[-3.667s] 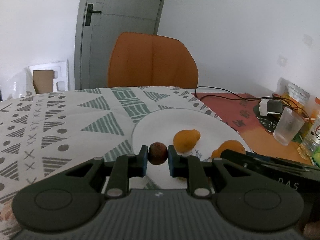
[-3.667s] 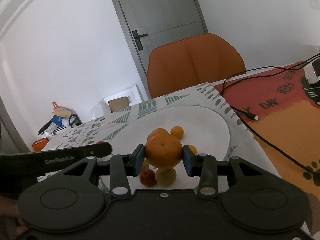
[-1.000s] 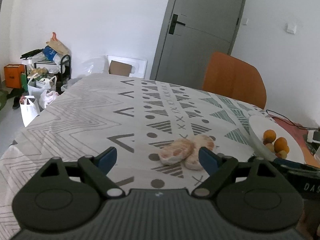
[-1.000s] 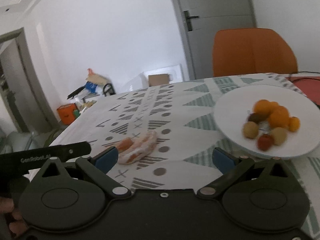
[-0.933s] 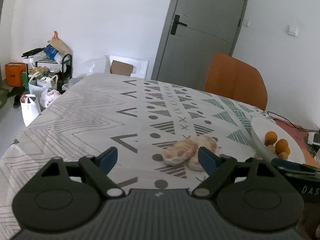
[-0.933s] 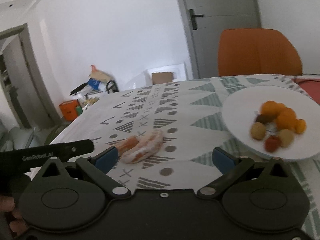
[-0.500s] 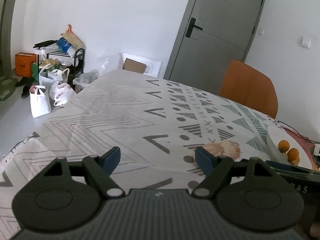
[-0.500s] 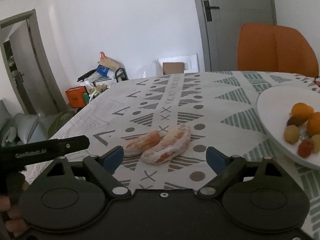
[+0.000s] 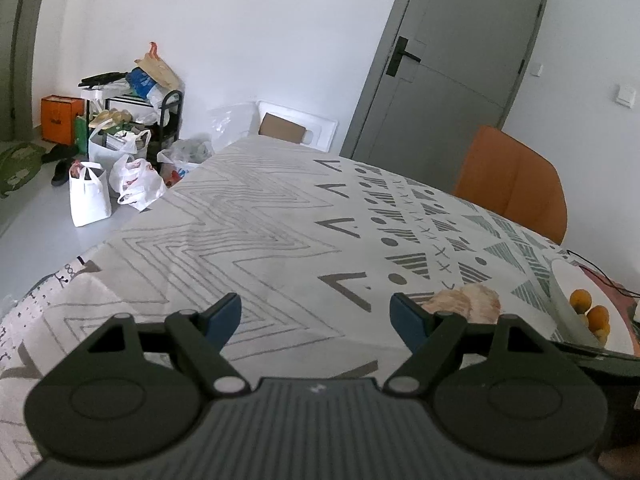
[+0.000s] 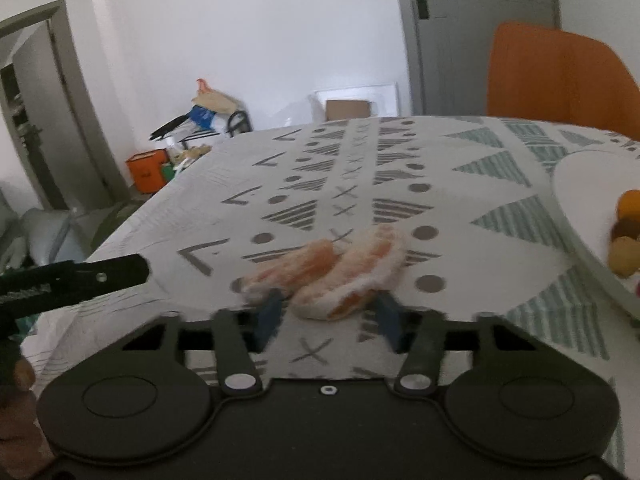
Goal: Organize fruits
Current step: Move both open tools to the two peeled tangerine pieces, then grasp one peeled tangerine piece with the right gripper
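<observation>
Right wrist view: the right gripper (image 10: 326, 320) is seen low over a patterned tablecloth (image 10: 360, 168), its jaws having just been closing, with the near end of a peeled orange segment (image 10: 352, 270) lying between the blue pads. The picture is blurred there, so it cannot be told whether the pads press on the segment or stand just clear of it. A second peeled segment (image 10: 290, 270) lies on the cloth just to the left, touching the first. A white plate (image 10: 576, 184) with small fruits (image 10: 624, 236) on it is cut off by the right edge. In the left wrist view, the left gripper (image 9: 316, 316) is held wide open above bare cloth, with nothing between its jaws. The two segments (image 9: 464, 302) are partly hidden behind its right-hand finger, and the plate (image 9: 560, 292) with its fruits (image 9: 592, 312) lies beyond them. An orange chair (image 9: 512, 184) stands at the far side of the table.
</observation>
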{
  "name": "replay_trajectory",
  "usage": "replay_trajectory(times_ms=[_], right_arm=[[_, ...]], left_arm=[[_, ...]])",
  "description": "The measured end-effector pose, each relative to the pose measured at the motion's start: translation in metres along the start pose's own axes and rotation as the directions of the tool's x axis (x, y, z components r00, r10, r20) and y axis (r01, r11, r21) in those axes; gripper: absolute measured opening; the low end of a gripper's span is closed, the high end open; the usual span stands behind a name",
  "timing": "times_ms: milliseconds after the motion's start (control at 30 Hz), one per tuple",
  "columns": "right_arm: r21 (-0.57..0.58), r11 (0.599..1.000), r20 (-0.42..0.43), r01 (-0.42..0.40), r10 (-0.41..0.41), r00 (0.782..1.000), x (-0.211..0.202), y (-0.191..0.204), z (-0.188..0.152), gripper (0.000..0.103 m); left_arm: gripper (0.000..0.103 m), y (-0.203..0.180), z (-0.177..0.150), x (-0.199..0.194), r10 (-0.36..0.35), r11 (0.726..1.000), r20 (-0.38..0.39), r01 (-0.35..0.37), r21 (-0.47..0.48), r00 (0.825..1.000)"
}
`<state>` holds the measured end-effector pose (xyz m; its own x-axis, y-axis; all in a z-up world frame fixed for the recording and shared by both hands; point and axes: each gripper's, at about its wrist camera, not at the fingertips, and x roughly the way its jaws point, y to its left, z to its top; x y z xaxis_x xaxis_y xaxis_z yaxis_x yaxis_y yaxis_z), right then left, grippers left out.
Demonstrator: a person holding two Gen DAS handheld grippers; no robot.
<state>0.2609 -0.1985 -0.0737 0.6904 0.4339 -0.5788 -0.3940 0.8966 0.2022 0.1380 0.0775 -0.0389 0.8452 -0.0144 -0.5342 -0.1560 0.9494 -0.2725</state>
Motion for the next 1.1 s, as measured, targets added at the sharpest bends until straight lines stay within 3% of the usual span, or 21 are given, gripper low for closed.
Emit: replay_trajectory(times_ms=[67,133,300,400,467,567,800,900,967,1100], right_arm=[[0.024,0.999,-0.012,-0.025,0.026,1.0,-0.002,-0.007,0.001,0.016],[0.025,0.999,-0.02,-0.028,0.029,0.999,-0.004,-0.012,-0.001,0.008],[0.029,1.0,-0.014,-0.004,0.005,1.0,-0.011,-0.022,-0.004,0.007],[0.02,1.0,-0.013,0.007,-0.007,1.0,-0.014,-0.022,-0.001,0.016],[0.021,1.0,-0.007,-0.004,0.004,1.0,-0.013,-0.021,0.002,0.039],[0.023,1.0,-0.01,-0.01,0.01,1.0,-0.009,-0.017,0.004,0.058],[-0.011,1.0,-0.019,-0.022,0.022,1.0,0.003,-0.005,0.006,0.058],[-0.014,1.0,-0.02,-0.026,0.026,0.999,0.005,-0.005,0.009,0.052],[-0.01,1.0,-0.021,-0.027,0.027,0.999,0.006,-0.008,0.009,0.033],[0.026,0.998,-0.019,-0.053,0.053,0.998,0.001,-0.021,0.009,0.026]], left_arm=[[0.08,-0.003,0.0,0.002,-0.003,1.0,-0.005,0.003,0.007,1.0],[0.08,-0.008,0.0,0.004,-0.011,1.0,-0.007,0.011,0.014,1.0],[0.08,-0.025,-0.001,0.008,-0.034,0.998,-0.012,0.035,0.044,0.999],[0.08,-0.031,-0.001,0.009,-0.04,0.998,-0.014,0.041,0.052,0.999],[0.08,-0.032,0.0,0.009,-0.038,0.998,-0.013,0.039,0.053,0.999],[0.08,-0.031,0.001,0.008,-0.029,0.998,-0.013,0.03,0.051,0.999],[0.08,-0.021,0.009,0.007,-0.002,1.0,-0.008,0.002,0.026,1.0],[0.08,-0.023,0.011,0.009,-0.006,1.0,-0.008,0.006,0.031,1.0],[0.08,-0.026,0.011,0.011,-0.012,0.999,-0.012,0.012,0.035,1.0],[0.08,-0.036,0.01,0.017,-0.03,0.998,-0.025,0.032,0.055,0.999]])
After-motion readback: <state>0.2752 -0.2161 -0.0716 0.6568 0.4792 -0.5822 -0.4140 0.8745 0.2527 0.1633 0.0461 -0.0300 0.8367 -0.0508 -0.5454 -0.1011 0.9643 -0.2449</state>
